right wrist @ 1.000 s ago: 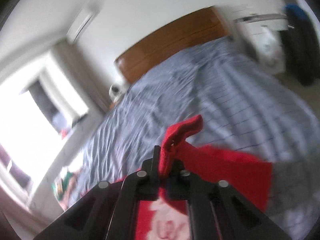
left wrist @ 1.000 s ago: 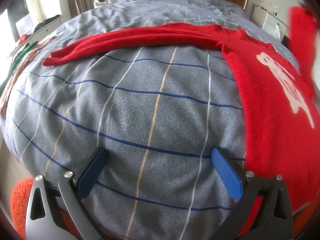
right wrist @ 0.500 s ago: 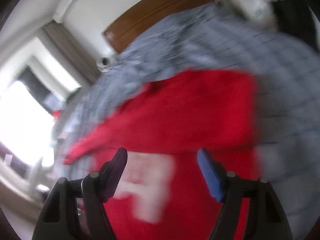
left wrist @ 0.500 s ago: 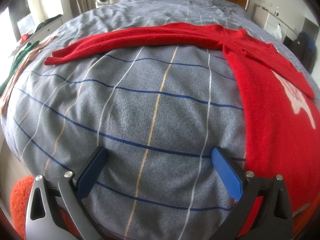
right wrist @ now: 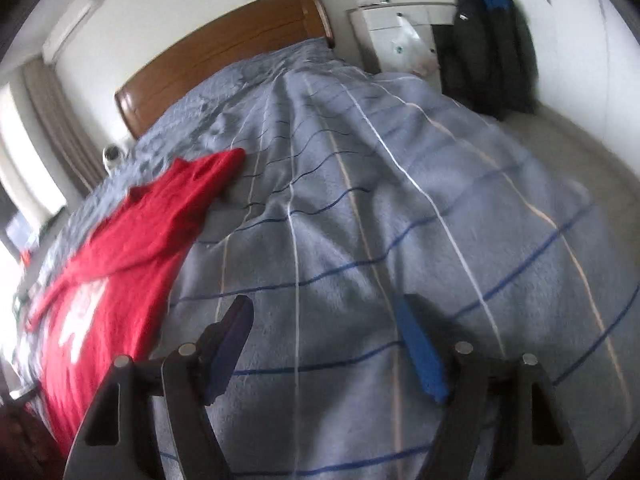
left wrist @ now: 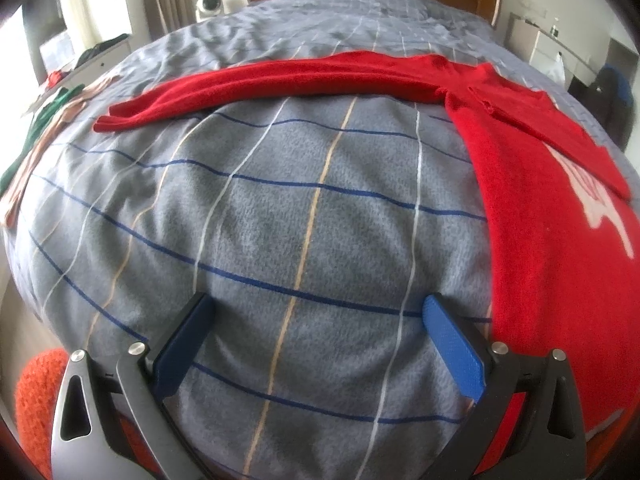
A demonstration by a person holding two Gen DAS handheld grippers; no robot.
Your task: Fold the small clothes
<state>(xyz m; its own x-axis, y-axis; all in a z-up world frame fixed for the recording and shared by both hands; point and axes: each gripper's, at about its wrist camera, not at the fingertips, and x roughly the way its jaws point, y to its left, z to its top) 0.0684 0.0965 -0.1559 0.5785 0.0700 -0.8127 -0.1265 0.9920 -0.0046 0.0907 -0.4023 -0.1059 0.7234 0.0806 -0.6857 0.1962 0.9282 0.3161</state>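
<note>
**Left wrist view: one sleeve folded, one to go**

Left wrist view shows the red sweater [left wrist: 532, 216] lying flat on the bed [left wrist: 304, 208], one sleeve folded across its chest, the other sleeve [left wrist: 280, 80] outstretched. Both the left gripper [left wrist: 316, 316] and the right gripper [right wrist: 324, 320] gape empty; next, likely grab that long sleeve's cuff.

bare duvet [right wrist: 400, 220] right of sweater [right wrist: 120, 260]; backpack [right wrist: 492, 48] beyond

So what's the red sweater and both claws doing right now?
Red sweater: flat on the bed, one sleeve folded over its front, the other stretched out sideways.
Left claw: open, empty, over bare blanket.
Right claw: open, empty, beside the sweater.
</note>
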